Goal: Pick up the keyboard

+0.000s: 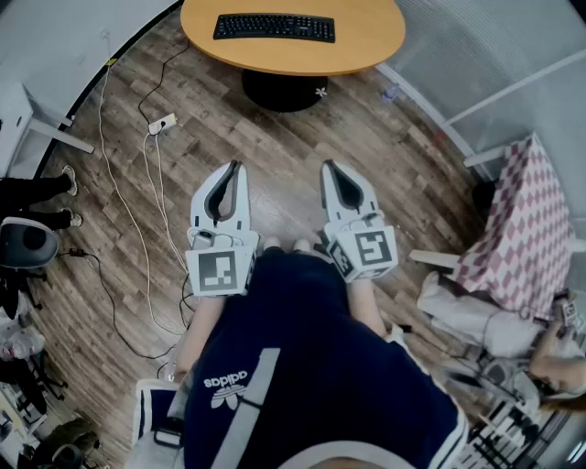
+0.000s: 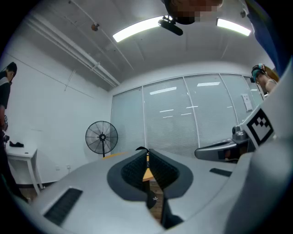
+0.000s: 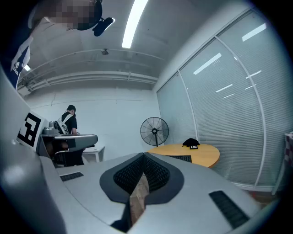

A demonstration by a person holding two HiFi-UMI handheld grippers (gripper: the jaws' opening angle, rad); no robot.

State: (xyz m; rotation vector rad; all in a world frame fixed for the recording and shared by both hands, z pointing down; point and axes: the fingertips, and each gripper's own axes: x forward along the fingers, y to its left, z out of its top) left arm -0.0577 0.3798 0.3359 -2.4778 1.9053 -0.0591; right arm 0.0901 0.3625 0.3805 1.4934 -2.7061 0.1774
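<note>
Keyboard (image 1: 274, 27), black, was pictured lying flat on the round wooden table (image 1: 375, 41), well apart from both grippers. The left gripper (image 1: 235, 168) and the right gripper (image 1: 328, 167) were held side by side over the plank floor (image 1: 284, 188), short of the table, each with its jaws pressed together and nothing gripped between them. A power strip (image 1: 162, 123) with trailing cables was seen on the floor at the left.
</note>
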